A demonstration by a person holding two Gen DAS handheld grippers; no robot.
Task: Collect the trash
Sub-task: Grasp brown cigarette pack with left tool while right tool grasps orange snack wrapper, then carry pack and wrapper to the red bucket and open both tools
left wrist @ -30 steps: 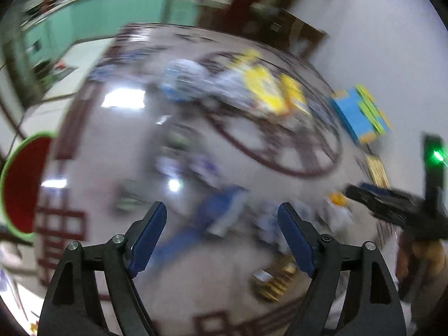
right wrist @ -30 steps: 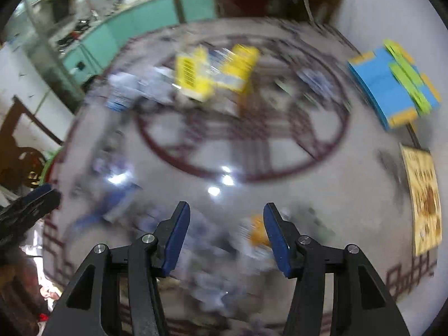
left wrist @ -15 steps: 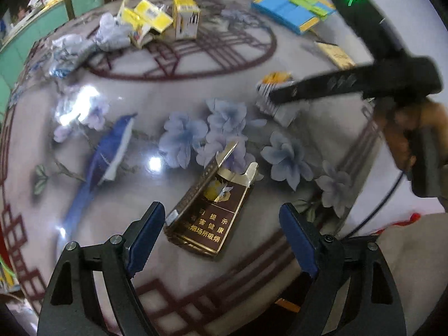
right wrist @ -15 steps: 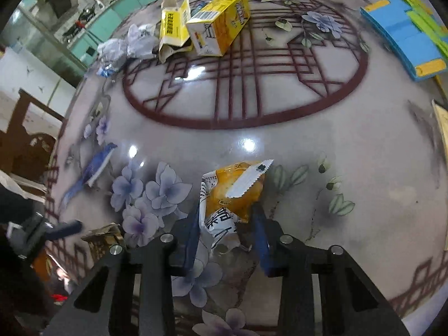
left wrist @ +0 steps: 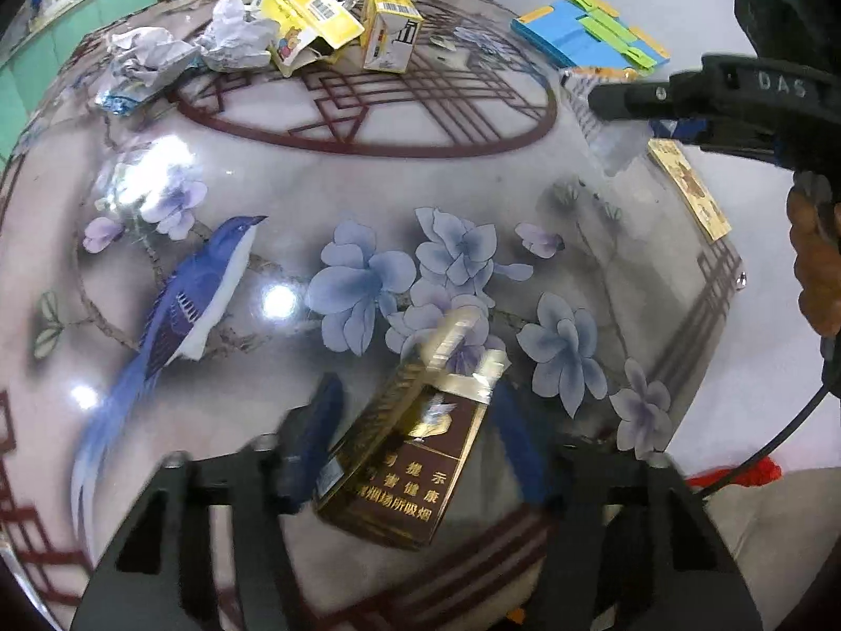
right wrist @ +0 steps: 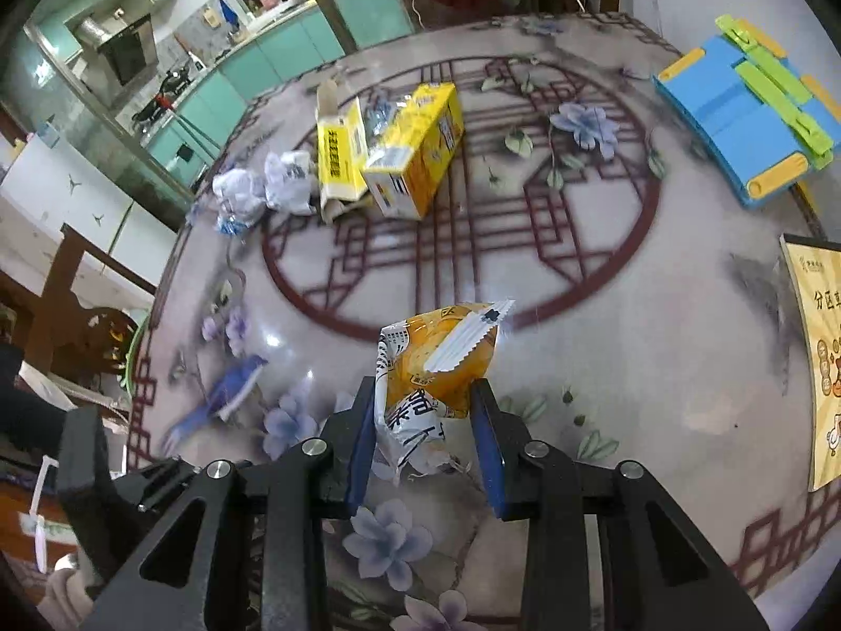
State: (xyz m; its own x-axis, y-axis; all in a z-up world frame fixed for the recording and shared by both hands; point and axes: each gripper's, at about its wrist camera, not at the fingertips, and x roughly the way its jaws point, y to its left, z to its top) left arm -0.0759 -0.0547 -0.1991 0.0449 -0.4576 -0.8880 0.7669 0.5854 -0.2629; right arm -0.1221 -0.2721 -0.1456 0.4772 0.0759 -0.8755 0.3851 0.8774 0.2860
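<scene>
Left wrist view: the left gripper [left wrist: 415,447] has just been closing, its blurred blue pads astride the open brown-and-gold cardboard cigarette pack [left wrist: 404,468] lying flat on the glossy bird-and-flower painted round table [left wrist: 368,168]; whether they already press it I cannot tell. Light, crushable card, best taken across its narrow sides below the flipped lid

Right wrist view: the right gripper [right wrist: 426,447] is clamped on the orange-and-white crinkled plastic snack wrapper [right wrist: 431,384], pinched at its lower half. It looks featherlight, soft and slippery, so a hold on the bunched body seems safest
</scene>
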